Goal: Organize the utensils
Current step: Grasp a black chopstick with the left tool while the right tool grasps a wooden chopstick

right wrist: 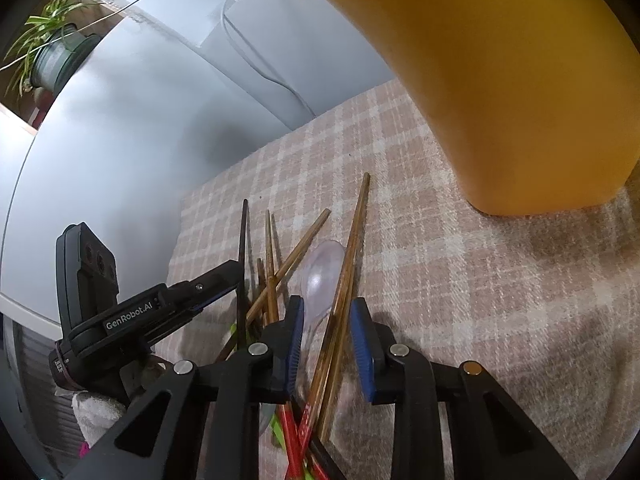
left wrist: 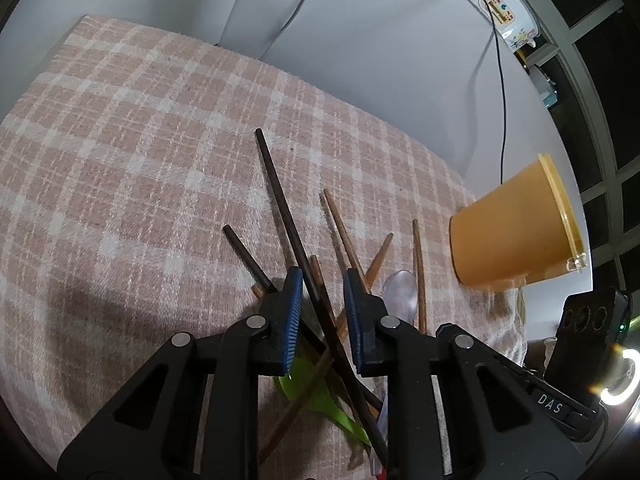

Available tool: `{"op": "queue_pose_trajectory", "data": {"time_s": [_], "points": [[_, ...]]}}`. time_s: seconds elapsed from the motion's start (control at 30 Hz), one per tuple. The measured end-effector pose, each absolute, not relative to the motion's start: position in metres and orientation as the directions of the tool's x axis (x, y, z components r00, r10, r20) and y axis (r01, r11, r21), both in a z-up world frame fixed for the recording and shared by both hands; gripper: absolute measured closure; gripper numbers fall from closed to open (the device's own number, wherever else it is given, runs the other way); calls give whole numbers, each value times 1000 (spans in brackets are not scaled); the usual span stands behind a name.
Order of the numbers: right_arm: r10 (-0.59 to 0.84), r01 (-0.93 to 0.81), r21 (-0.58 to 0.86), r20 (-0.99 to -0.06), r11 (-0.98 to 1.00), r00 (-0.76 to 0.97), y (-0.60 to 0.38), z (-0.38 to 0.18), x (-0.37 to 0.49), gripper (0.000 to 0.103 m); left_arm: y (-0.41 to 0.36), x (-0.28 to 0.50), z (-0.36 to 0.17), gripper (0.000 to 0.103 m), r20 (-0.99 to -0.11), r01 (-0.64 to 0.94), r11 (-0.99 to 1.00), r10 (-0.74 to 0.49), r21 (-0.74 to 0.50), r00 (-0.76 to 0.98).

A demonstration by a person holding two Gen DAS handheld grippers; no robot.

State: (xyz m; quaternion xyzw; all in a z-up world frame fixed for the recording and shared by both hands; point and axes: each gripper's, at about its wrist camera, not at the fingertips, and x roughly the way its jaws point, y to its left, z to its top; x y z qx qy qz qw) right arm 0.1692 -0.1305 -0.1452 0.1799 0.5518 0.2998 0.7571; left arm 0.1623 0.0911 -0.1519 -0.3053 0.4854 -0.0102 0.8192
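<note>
1. A pink-and-white plaid cloth (left wrist: 132, 152) is seen spread over the table, with a grey wall behind it.
2. In the left wrist view, a short dark chopstick (left wrist: 248, 258) is laid at the left of the pile, its near end hidden behind the left finger.
3. The left gripper (left wrist: 322, 308) is held low over the pile with its blue-padded jaws apart; a long dark chopstick (left wrist: 280, 200) is seen running up through the gap, and whether it is touched by either pad cannot be told.
4. Light brown chopsticks (left wrist: 344, 232) are scattered crosswise just right of the dark one, with a clear plastic spoon (left wrist: 402, 294) lying among them.
5. A green utensil (left wrist: 320, 396) is partly covered by the sticks below the fingers.
6. An orange cup (left wrist: 516, 232) is placed upright on the cloth at the right, apart from the pile.
7. In the right wrist view, the left gripper is seen from the side at the left, its fingers over the dark stick.
8. The right gripper (right wrist: 326, 332) is held with jaws parted around a pair of brown chopsticks (right wrist: 352, 248); no firm pinch is visible.
9. Red-handled chopsticks (right wrist: 294, 432) are crossed beneath it.
</note>
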Motion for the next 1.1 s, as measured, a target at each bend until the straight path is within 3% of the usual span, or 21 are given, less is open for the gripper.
{"op": "queue_pose_trajectory", "data": {"time_s": [0.27,0.43,0.6,0.97,1.1], "points": [[636,-258,586,-744,768,203,-121,-150,172,82,91,168,-160,92,-799,-284,822,-300,-494,521],[639,-268,588,-747,763,180,-106,-156,172,97,86,168,-159,99,-795,-275,828,-294,-489,530],[650,-288,591,-735,753,192,-106,-151,167,101,85,165,-154,100,-786,-258,836,-287,-485,548],[650,-307,581,-730,753,211,-115,-140,164,102,88,155,-142,100,-771,-244,838,-283,-488,571],[644,-268,592,-740,760,193,-117,-148,172,86,89,155,-142,100,-774,-247,840,-278,-483,569]]}}
